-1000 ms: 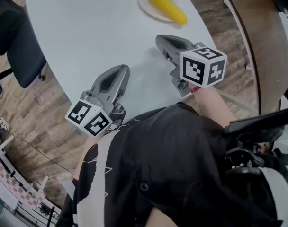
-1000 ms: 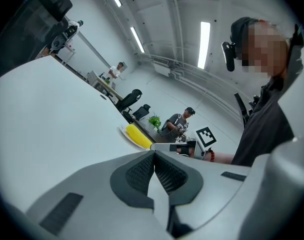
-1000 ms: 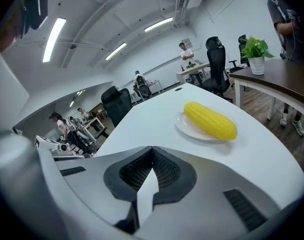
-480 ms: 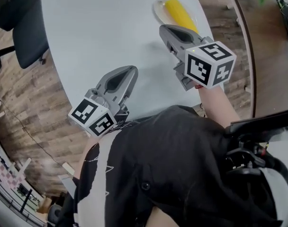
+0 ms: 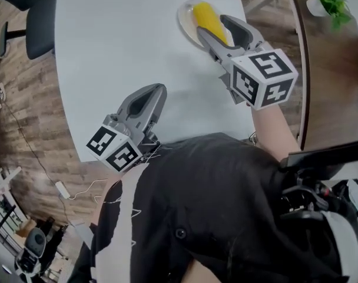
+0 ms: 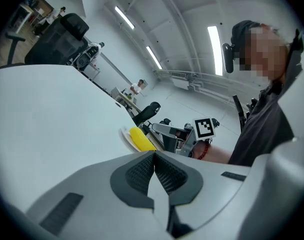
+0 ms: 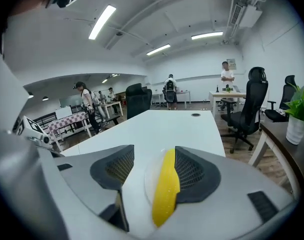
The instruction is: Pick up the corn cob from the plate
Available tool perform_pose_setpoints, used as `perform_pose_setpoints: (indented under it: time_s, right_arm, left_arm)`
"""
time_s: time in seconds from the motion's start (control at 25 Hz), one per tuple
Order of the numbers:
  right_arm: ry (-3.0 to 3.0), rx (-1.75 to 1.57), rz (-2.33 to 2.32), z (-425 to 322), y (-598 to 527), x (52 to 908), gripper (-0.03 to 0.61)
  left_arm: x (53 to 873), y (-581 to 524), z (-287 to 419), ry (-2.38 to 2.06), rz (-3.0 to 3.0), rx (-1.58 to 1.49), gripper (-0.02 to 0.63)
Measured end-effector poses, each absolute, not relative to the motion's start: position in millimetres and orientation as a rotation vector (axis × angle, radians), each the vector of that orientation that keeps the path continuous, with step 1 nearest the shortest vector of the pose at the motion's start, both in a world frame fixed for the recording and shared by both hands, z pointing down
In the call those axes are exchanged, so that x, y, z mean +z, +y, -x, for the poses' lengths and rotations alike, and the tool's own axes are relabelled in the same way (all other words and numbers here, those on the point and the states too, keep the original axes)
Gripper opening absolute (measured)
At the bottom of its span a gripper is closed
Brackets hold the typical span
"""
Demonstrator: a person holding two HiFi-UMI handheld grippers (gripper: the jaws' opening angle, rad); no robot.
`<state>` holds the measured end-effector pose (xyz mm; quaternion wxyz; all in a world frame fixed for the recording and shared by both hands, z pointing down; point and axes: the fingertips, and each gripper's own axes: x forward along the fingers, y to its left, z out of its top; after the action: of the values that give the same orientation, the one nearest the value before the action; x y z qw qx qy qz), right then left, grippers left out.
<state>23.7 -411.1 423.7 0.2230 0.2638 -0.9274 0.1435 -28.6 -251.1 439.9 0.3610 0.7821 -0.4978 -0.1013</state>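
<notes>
- The table holds the plate at its far side.
- The right claw has just been opening wide; the left claw is closed, empty.
- The corn lies on the plate between the right jaws, not yet gripped; I would squeeze its middle softly.

corn cob: yellow | plate: white | table: white | chair: black

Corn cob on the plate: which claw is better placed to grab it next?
Right. The right claw, its jaws just opened, straddles the corn cob on the plate without gripping; the left claw is shut, back near the table edge.
</notes>
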Motion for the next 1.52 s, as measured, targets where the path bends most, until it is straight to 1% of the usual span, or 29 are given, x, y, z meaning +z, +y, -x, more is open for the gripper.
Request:
perform_pose_setpoints:
  time_s: [0.2, 0.56, 0.8, 1.0, 1.24, 1.52]
  right_arm:
    - [-2.441, 0.428, -0.679, -33, -426, 461, 0.275]
    - [-2.406, 0.490, -0.566, -30, -423, 503, 0.281]
    - [-2.373, 0.363, -0.564, -26, -419, 506, 0.283]
    - [-2.349, 0.396, -0.566, -31, -425, 511, 0.284]
    - [-2.327, 0.390, -0.587, -26, -422, 509, 0.276]
    - [-2.290, 0.310, -0.605, -24, -425, 506, 0.261]
  left_arm:
    - [434, -244, 22, -1.378, -1.946, -0.256, 0.014]
    - [426, -230, 4, -1.506, -1.860, -0.225, 0.014]
    - [423, -209, 14, -1.600, -1.783, -0.235, 0.014]
    - [430, -193, 14, -1.644, -1.718, -0.259, 0.014]
    - [421, -168, 32, -1.675, -1.704, -0.286, 0.014]
    - [405, -142, 45, -1.716, -1.720, -0.319, 0.014]
